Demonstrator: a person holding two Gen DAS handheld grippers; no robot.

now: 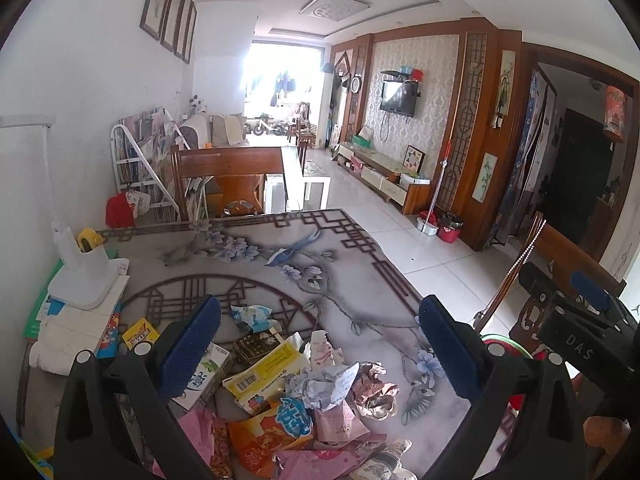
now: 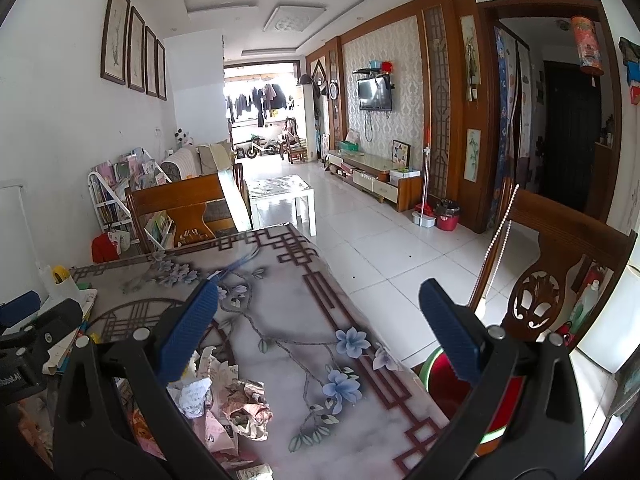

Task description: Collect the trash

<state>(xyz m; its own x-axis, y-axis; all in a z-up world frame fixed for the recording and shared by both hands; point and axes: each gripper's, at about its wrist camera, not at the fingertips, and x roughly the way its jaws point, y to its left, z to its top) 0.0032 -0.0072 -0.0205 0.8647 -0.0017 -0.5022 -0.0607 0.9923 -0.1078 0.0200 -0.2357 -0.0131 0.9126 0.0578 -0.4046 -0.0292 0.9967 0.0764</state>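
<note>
The left tool (image 1: pixel 320 344) hangs above the near end of the surface (image 1: pixel 360 264), its 2 blue-padded fingers (image 1: pixel 192 344) spread wide with nothing between them. Directly beneath it lies the trash pile (image 1: pixel 304 392): a yellow carton with a barcode (image 1: pixel 264 368), a crumpled white-and-blue paper ball (image 1: pixel 324 388), a crumpled brownish wrapper (image 1: pixel 374 392), an orange snack bag with blue lettering (image 1: pixel 276 428), pink wrappers (image 1: pixel 200 424) and a small milk carton (image 1: pixel 208 376) partly hidden behind the left finger. A blue-and-white wrapper (image 1: pixel 250 316) sits slightly farther back.

The right tool (image 2: pixel 318 328) is likewise spread and empty, held over the right edge of the surface, with the pile's right side below its left finger. A red bin with a green rim (image 2: pixel 444 380) stands on the floor just beside the surface edge, under the right finger.

At the far left of the surface stand a white lamp base (image 1: pixel 84 276) on stacked books (image 1: pixel 76 324) and a yellow tape roll (image 1: pixel 88 238). A carved wooden chair (image 2: pixel 548 280) stands to the right. Beyond the surface are another wooden chair (image 1: pixel 228 172), a white book rack (image 1: pixel 136 160), a wall-mounted TV (image 2: pixel 375 95) and a red bucket (image 2: pixel 447 219).
</note>
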